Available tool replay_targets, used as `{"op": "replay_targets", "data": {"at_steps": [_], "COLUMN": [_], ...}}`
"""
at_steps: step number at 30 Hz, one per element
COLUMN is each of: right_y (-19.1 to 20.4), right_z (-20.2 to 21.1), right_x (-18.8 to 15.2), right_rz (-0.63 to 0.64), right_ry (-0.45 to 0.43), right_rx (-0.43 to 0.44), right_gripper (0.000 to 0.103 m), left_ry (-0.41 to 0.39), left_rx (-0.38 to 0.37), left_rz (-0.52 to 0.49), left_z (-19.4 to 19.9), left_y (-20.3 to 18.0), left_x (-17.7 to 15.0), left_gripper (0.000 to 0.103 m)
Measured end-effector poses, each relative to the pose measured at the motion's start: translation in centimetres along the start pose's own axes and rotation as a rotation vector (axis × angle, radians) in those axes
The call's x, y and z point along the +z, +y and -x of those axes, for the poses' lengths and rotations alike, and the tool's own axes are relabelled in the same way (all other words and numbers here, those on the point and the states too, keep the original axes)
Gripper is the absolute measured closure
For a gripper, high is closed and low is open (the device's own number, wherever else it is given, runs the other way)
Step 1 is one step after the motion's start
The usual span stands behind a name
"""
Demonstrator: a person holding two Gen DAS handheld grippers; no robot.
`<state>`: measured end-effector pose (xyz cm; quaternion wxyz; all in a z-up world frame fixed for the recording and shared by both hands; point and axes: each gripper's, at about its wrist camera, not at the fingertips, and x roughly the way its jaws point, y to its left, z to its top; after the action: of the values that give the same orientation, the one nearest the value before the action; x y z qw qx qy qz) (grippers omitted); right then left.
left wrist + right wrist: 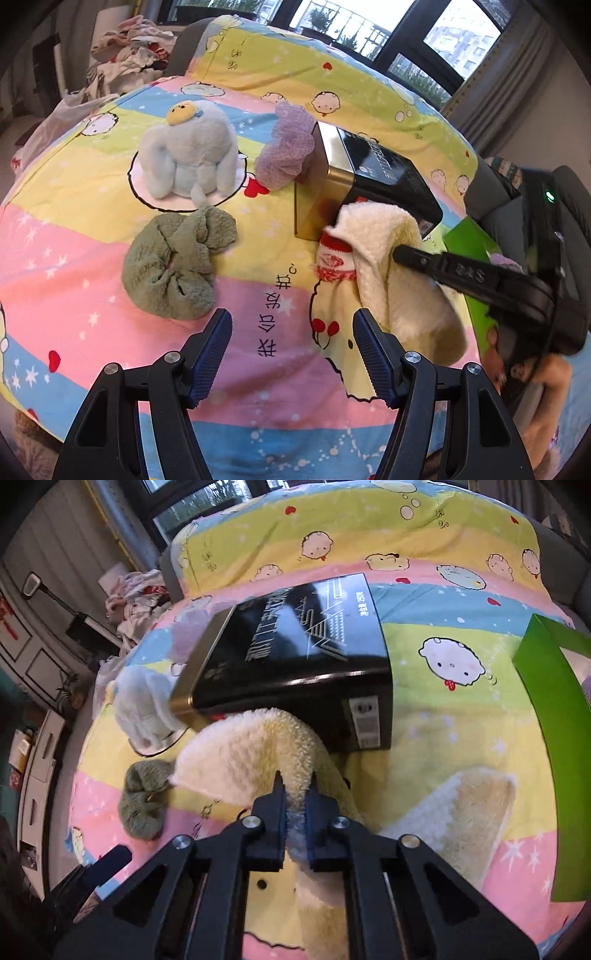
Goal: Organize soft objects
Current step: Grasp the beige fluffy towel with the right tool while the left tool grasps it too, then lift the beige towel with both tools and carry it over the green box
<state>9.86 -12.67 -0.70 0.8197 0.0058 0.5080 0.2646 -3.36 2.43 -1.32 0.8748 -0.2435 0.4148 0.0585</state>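
A cream fleece sock (251, 760) with a red-and-white cuff (334, 262) lies against the black and gold box (295, 653). My right gripper (296, 781) is shut on the sock's fleece, pinching a fold between its pads. In the left wrist view the same right gripper (399, 254) reaches into the sock (373, 236) from the right. My left gripper (291, 325) hangs open above the bedspread, with nothing between its fingers. A green fluffy scrunchie (173, 262), a pale blue plush toy (192, 151) and a purple mesh puff (288, 147) lie further out.
Everything rests on a bed with a striped cartoon bedspread (92, 229). A green box (554, 716) stands at the right edge. A second cream fleece piece (461, 812) lies right of my right gripper. A pile of clothes (133, 48) sits beyond the bed.
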Motion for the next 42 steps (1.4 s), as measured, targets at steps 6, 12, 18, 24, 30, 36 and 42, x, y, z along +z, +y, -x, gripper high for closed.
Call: {"op": "replay_targets", "data": {"at_steps": [6, 12, 18, 24, 30, 36, 42], "right_y": [-1.0, -2.8, -5.0, -6.9, -9.3, -10.7, -10.7], "right_z": [6.2, 7.9, 6.0, 6.7, 8.8, 7.1, 3.1], "right_x": [-2.1, -6.2, -9.1, -9.2, -8.5, -6.9, -6.4], "right_rz": [0.038, 0.095, 0.079, -0.007, -0.105, -0.17, -0.203], "right_ry": [-0.102, -0.022, 0.087, 0.076, 0.003, 0.014, 0.103], "right_rx": [0.132, 0.129, 0.068, 0.076, 0.079, 0.095, 0.147], "right_gripper": [0.095, 0.095, 0.092, 0.065, 0.03, 0.026, 0.029], "left_ry": [0.033, 0.041, 0.078, 0.174, 0.248, 0.226, 0.21], "left_rx": [-0.049, -0.196, -0.265, -0.222, -0.248, -0.204, -0.178], "left_rz": [-0.027, -0.039, -0.089, -0.145, -0.15, -0.192, -0.223], "left_z": [-0.3, 0.2, -0.8, -4.2, -6.3, -6.9, -7.5], "left_y": [-1.1, -2.8, -5.4, -8.2, -9.6, -10.9, -11.6], "left_x": [-0.3, -0.4, -1.2, -3.3, -4.3, -4.5, -4.6], "left_gripper": [0.035, 0.035, 0.035, 0.035, 0.035, 0.035, 0.035]}}
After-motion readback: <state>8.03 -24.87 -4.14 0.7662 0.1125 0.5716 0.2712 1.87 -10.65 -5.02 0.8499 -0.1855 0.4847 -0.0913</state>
